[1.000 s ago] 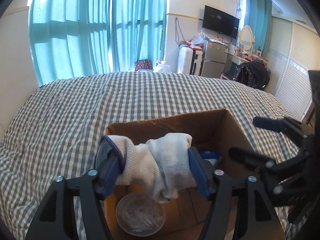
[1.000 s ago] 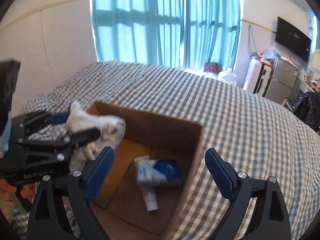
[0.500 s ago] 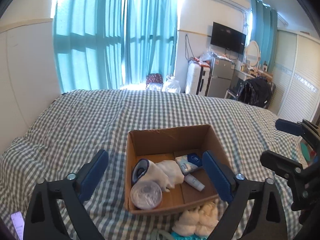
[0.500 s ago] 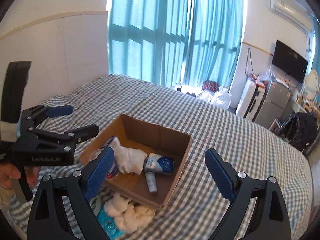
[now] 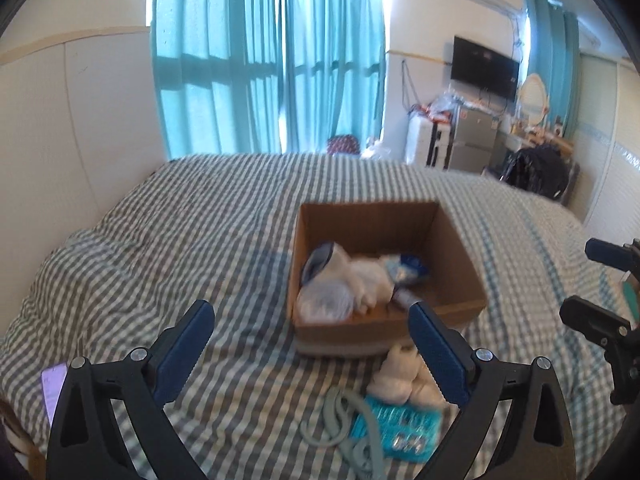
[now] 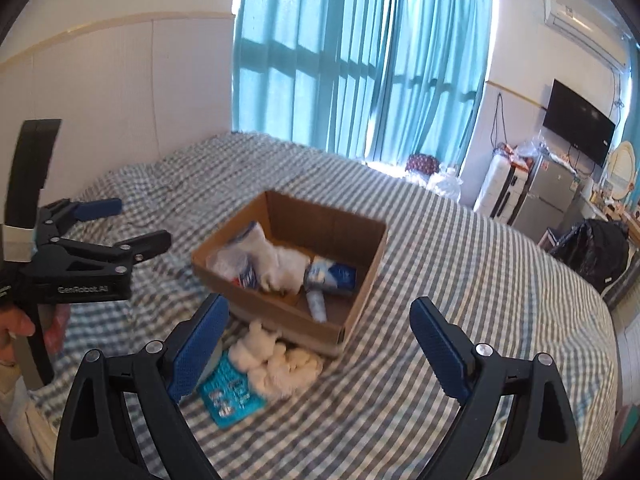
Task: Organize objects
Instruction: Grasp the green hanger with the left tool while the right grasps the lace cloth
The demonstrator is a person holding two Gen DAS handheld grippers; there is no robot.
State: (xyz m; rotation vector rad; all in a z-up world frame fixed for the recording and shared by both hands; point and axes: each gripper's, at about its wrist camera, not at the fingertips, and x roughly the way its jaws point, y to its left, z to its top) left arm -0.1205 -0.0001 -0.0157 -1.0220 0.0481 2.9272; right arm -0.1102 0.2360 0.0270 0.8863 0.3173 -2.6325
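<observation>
Both views are smeared by motion blur, so the print on the teal packet [image 6: 231,392] near the bed's near edge cannot be read. In the left wrist view the left gripper's right finger covers part of the white bundle [image 5: 394,376] beside that packet. The grey cord [image 5: 344,430] runs off the bottom edge. Inside the cardboard box [image 5: 384,222], the clear container [image 5: 326,300] shows only a pale haze — contents unclear.

An open cardboard box [image 6: 360,264] on the bed holds a white sock [image 6: 280,260] and tube [image 6: 316,304].
</observation>
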